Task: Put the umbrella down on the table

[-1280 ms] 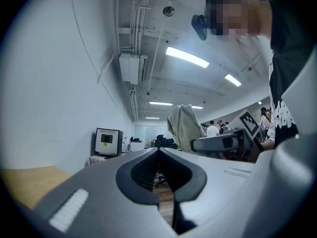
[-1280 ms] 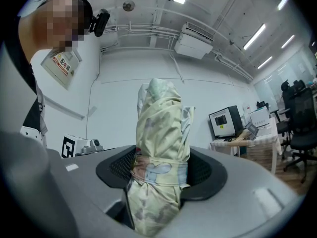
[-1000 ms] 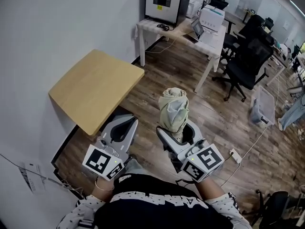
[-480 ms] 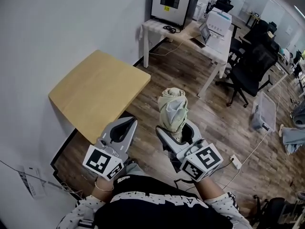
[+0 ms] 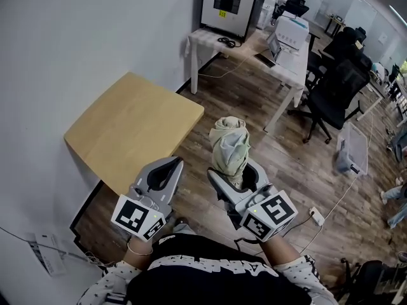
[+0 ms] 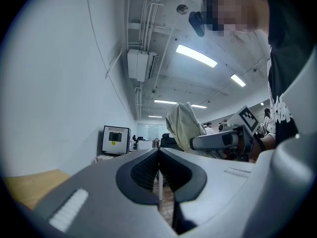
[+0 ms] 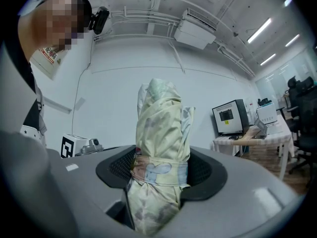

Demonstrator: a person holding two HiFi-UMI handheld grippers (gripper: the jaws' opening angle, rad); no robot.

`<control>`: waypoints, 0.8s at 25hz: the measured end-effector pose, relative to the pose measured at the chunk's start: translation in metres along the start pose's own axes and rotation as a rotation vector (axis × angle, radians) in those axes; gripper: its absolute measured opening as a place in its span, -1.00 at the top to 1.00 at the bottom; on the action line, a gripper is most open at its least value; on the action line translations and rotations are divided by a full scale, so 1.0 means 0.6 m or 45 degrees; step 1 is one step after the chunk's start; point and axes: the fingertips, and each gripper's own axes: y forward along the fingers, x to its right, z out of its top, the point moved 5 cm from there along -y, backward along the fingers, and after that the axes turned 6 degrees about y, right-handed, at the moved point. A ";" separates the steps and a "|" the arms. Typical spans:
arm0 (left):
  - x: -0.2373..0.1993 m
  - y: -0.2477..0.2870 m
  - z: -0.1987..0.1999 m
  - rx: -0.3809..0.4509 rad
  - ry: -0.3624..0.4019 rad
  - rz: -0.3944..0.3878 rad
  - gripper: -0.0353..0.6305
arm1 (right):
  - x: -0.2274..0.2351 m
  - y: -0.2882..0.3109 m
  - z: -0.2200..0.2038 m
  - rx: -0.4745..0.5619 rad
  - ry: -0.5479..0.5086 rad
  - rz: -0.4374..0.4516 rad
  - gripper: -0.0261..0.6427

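A folded pale yellow-green umbrella (image 5: 230, 146) stands upright between the jaws of my right gripper (image 5: 236, 174), which is shut on it around its strap. In the right gripper view the umbrella (image 7: 161, 143) fills the middle, wrapped by a printed band. My left gripper (image 5: 166, 169) is beside it on the left, shut and empty, its jaws pressed together (image 6: 159, 168). The small wooden table (image 5: 130, 129) lies ahead and to the left, against the white wall. From the left gripper view the umbrella (image 6: 184, 127) shows to the right.
A white desk (image 5: 254, 49) with a monitor (image 5: 229, 6) and a printer stands further back. Black office chairs (image 5: 337, 88) are on the right over wood flooring. A white wall runs along the left. A power strip and cable lie on the floor at right.
Both grippers and the umbrella have moved forward together; the wooden table has come closer to the left gripper. The grip on the umbrella is unchanged.
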 end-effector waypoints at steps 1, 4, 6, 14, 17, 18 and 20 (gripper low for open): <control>0.001 -0.001 0.001 0.001 0.000 0.000 0.91 | 0.000 -0.001 0.000 0.000 0.001 -0.001 0.04; -0.010 -0.003 0.001 0.003 -0.006 0.002 0.91 | -0.002 0.009 0.000 -0.004 0.003 -0.003 0.04; -0.033 -0.005 -0.004 0.003 -0.014 0.005 0.91 | -0.004 0.033 -0.002 -0.012 0.001 -0.007 0.04; -0.107 -0.018 -0.016 0.002 -0.014 0.038 0.91 | -0.016 0.111 -0.010 -0.043 -0.007 0.005 0.04; -0.143 -0.028 -0.019 0.000 -0.013 0.059 0.91 | -0.026 0.147 -0.012 -0.055 -0.011 0.018 0.04; -0.156 -0.030 -0.020 -0.001 -0.012 0.064 0.91 | -0.028 0.161 -0.013 -0.060 -0.013 0.021 0.04; -0.176 -0.033 -0.022 -0.003 -0.011 0.070 0.92 | -0.032 0.183 -0.014 -0.068 -0.016 0.027 0.04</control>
